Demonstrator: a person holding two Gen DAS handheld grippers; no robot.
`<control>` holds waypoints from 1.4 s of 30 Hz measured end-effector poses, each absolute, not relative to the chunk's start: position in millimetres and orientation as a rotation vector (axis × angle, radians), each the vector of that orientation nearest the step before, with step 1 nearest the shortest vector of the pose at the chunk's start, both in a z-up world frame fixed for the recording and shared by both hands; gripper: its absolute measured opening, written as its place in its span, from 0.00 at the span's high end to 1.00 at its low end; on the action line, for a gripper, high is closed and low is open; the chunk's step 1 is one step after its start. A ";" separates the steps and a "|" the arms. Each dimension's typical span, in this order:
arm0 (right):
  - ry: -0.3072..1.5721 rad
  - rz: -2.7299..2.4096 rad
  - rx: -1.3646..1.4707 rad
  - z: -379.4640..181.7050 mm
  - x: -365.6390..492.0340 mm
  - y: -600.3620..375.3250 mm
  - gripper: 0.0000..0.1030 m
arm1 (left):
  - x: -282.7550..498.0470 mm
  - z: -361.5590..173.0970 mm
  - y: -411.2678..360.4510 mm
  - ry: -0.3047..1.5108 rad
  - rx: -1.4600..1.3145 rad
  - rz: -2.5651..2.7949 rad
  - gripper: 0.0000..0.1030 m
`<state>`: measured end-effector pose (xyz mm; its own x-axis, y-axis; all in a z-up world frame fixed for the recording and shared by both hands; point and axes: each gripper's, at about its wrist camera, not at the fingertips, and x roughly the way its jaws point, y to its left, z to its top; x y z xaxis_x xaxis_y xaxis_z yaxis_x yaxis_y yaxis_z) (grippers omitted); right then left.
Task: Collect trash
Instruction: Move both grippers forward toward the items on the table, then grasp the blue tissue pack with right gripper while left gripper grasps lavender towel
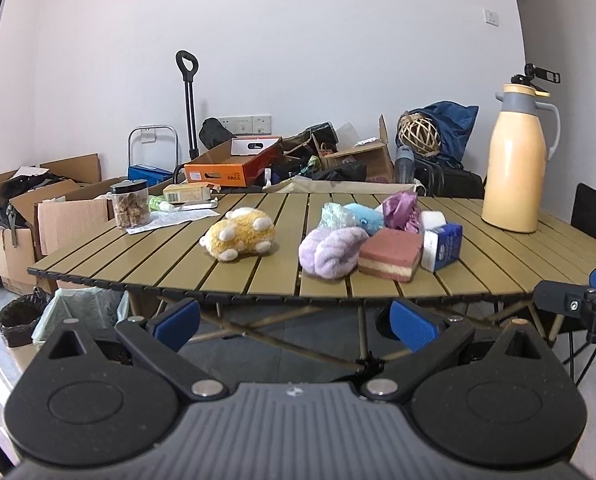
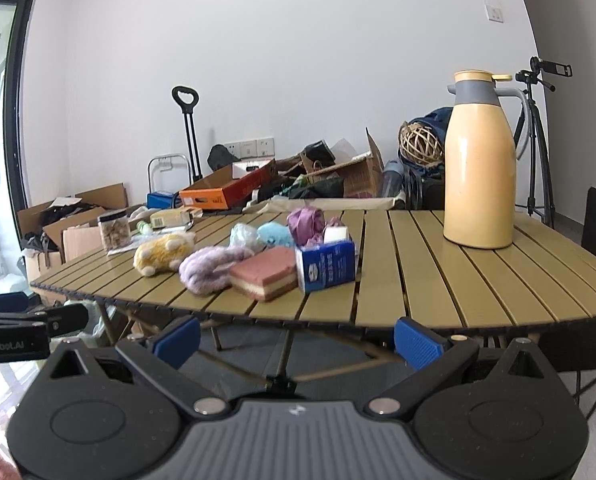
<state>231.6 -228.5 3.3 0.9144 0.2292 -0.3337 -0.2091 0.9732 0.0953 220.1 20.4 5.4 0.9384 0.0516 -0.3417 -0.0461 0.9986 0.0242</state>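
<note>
While both claws are hovering below the near edge of the slatted worktop (image 1: 257,276), the left claw (image 1: 295,322) and right claw (image 2: 298,338) are each gaping wide, holding nothing. Trash is sitting mid-worktop: a crumpled purple wrapper (image 1: 400,204) and clear plastic wad (image 1: 334,216), clustered beside a sponge (image 1: 390,254), tissue box (image 1: 444,246) and plush toys. A lined bin (image 1: 19,316) is standing on the floor, left.

Each tool is matte black with a ribbed grey centre plate. The left tool (image 1: 295,322) and right tool (image 2: 298,340) carry blue ridged pads (image 1: 414,326) on black linkage arms pinned by silver rivets (image 2: 208,405); white lettering marks the left tool's side.
</note>
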 end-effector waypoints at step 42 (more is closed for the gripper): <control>0.413 0.227 0.146 -45.9 457.0 -215.8 0.19 | 426.7 -14.5 24.4 0.515 -0.014 0.070 0.00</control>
